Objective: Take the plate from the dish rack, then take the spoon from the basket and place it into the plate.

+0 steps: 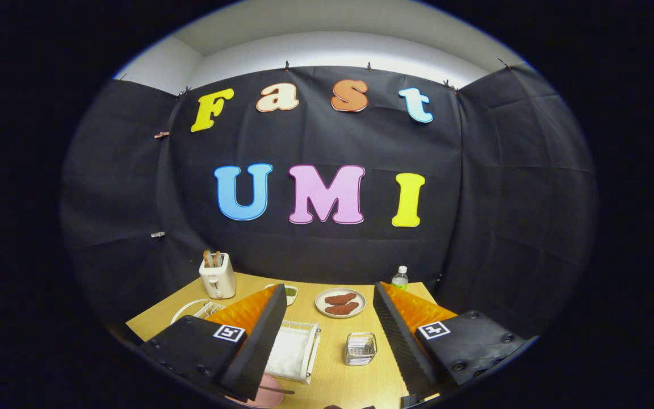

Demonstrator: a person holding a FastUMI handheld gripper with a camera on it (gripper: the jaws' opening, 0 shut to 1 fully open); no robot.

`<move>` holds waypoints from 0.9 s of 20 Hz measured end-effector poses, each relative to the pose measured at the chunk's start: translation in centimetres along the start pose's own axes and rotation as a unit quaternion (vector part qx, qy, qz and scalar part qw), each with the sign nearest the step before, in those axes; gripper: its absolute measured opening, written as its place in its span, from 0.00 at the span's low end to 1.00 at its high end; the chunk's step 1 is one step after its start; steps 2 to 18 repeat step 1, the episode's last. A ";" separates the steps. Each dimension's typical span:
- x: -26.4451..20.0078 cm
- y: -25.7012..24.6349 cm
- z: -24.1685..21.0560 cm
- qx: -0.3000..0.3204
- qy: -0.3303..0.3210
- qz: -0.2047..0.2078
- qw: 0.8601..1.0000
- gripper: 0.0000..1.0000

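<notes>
Currently the gripper (pixel 330 318) is being held above the table (pixel 335 380) with its 2 fingers spread wide, nothing being gripped. Between them the wire basket (pixel 360 348) is being framed; the pink plate (pixel 267 395), a spoon (pixel 277 390) lying on it, is being partly hidden under the left finger.

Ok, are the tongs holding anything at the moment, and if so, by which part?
Nothing is held. The tongs are open wide above the table, with the small wire basket and the white tray visible in the gap between the fingers.
</notes>
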State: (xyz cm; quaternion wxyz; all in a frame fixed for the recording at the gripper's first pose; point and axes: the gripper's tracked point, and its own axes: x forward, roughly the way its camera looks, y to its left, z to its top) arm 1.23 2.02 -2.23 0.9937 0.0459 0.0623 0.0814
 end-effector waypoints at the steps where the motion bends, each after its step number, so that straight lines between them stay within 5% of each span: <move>1: 0.0 -0.1 -0.1 0.001 0.001 -0.001 1.000 0.94; 18: 0.0 -0.1 -0.1 0.001 0.001 -0.001 1.000 0.94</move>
